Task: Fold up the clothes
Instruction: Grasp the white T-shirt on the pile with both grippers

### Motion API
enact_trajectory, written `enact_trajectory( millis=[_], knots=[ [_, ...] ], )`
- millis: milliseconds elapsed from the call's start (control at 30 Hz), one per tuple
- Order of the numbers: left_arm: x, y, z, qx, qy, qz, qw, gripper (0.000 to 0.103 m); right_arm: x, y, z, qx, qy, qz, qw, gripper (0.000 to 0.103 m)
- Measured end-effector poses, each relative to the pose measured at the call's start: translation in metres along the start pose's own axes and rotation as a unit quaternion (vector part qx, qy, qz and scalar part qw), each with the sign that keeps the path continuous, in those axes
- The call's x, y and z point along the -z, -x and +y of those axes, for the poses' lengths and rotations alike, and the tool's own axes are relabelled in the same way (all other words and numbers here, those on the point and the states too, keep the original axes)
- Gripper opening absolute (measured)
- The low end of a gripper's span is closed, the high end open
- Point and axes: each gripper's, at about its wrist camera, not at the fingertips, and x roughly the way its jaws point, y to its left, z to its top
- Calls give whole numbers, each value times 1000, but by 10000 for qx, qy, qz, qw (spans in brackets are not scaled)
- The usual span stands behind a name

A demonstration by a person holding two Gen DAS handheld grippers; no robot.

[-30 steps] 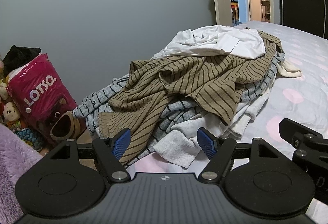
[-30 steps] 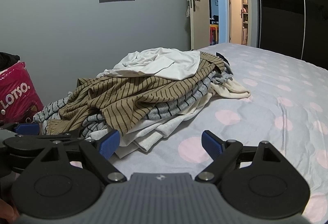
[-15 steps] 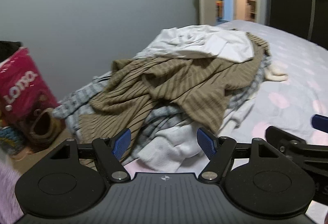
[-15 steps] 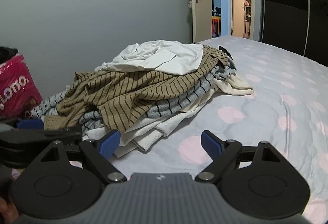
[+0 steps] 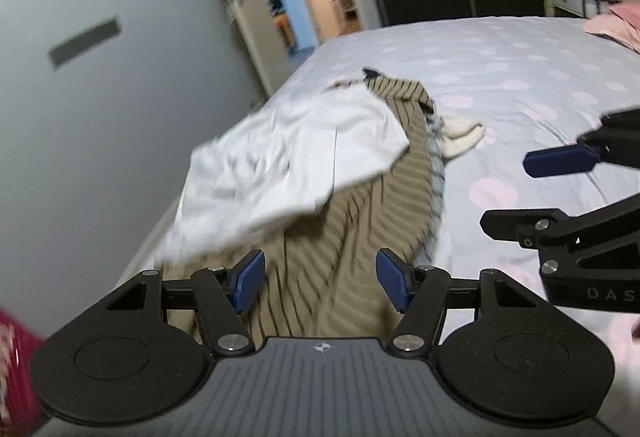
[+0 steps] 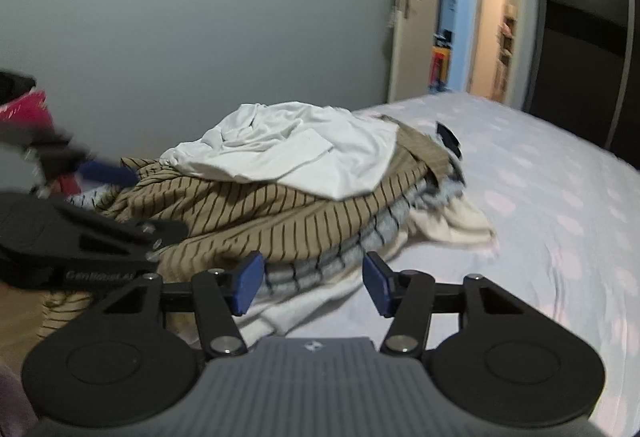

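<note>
A pile of clothes lies on the bed's left side. A white shirt (image 5: 296, 161) (image 6: 304, 153) is on top, over a tan striped garment (image 5: 352, 229) (image 6: 280, 213), a grey striped one (image 6: 360, 249) and a cream one (image 6: 452, 225). My left gripper (image 5: 320, 285) is open and empty, above the tan garment at the near end of the pile. My right gripper (image 6: 310, 287) is open and empty, just in front of the pile's lower layers. Each gripper shows in the other's view: the right one in the left wrist view (image 5: 568, 193), the left one in the right wrist view (image 6: 96, 213).
The bed (image 6: 560, 221) has a pale sheet with pink dots spreading to the right. A grey wall (image 6: 160, 37) runs along the left, with an open door (image 6: 412, 37) and a dark wardrobe (image 6: 592, 49) behind. A pink bag (image 6: 28, 109) stands at the far left.
My left gripper has risen and swung right over the pile, now looking down along it. My right gripper has moved closer to the pile. Both stay open.
</note>
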Motion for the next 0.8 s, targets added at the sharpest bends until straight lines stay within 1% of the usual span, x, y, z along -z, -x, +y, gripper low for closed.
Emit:
enact_trajectory(
  millis=[33,100,200,267,367,433,533,600,633,667,700,733,767,800],
  knots=[
    [-4,-10,1,15,-84,14,10000,60,-4,-8,-2,5,142,-24,9999,53],
    [-10,-30,3,125,-216,126,9996,61,-11,-24,-7,19,426,-75,9991,53],
    [-8,-51,5,139,-425,47,9990,61,-22,-54,-18,-35,774,-78,9970,53],
    [-3,-61,7,-14,-544,15,9985,61,-28,-73,-22,-26,1078,-123,9941,54],
    [-1,-75,12,-75,-628,18,9980,59,-33,-103,-26,-113,1477,-86,9889,55],
    [0,-82,14,-91,-733,16,9973,55,-35,-122,-28,-190,1700,-39,9853,55],
    [0,-91,13,-130,-936,30,9955,52,-35,-144,-31,-245,1821,41,9830,54],
    [-3,-95,12,-147,-891,17,9959,50,-34,-157,-32,-252,1859,74,9822,52],
    [-5,-98,12,-156,-840,18,9963,45,-33,-161,-32,-245,1850,77,9824,46],
    [-7,-100,13,-164,-789,19,9967,40,-33,-164,-32,-237,1833,62,9827,29],
    [-9,-101,13,-173,-734,22,9971,27,-34,-165,-32,-218,1754,61,9842,18],
    [-11,-101,15,-182,-640,44,9978,18,-35,-166,-32,-197,1670,60,9857,5],
    [-14,-100,18,-110,-515,101,9986,15,-37,-164,-34,-186,1515,50,9883,4],
    [-18,-98,21,-39,-389,158,9991,5,-40,-162,-35,-176,1354,39,9906,4]
  ],
)
